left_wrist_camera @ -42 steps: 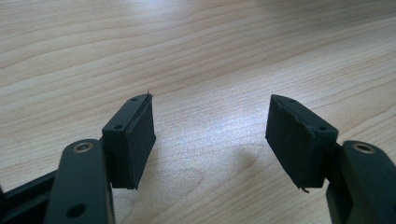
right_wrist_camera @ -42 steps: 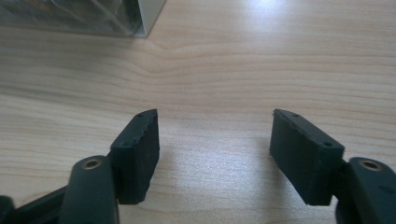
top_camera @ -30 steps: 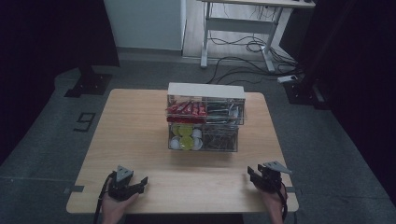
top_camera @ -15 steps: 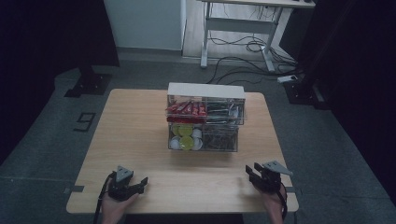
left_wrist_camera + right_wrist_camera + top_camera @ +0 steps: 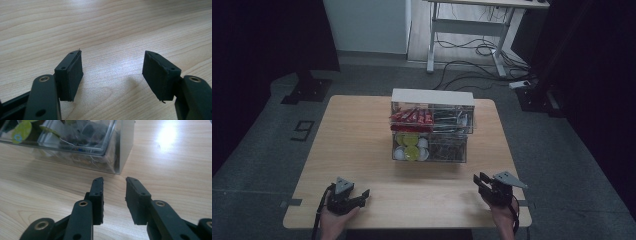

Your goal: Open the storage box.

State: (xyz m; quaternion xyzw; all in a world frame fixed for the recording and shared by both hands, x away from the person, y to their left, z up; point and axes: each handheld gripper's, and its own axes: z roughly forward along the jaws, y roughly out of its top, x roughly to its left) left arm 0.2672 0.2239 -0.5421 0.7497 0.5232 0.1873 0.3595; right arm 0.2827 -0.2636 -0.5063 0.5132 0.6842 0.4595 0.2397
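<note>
Clear plastic, our organizer (image 5: 432,126) sat mid-table (image 5: 352,145), holding red packets, green-lidded pods and teabags; no writing was legible. Our left gripper (image 5: 358,198) gaped empty; our right gripper (image 5: 480,180) had been closing on nothing.

High view: fixed above person's side, faces forward and down, far off, takes in whole table (image 5: 362,150), organizer (image 5: 432,125), floor beyond. Left gripper view: rides gripper, close over bare tabletop (image 5: 105,30). Right gripper view: close, faces organizer (image 5: 82,147) corner. All views share tabletop; high and right share organizer.
</note>
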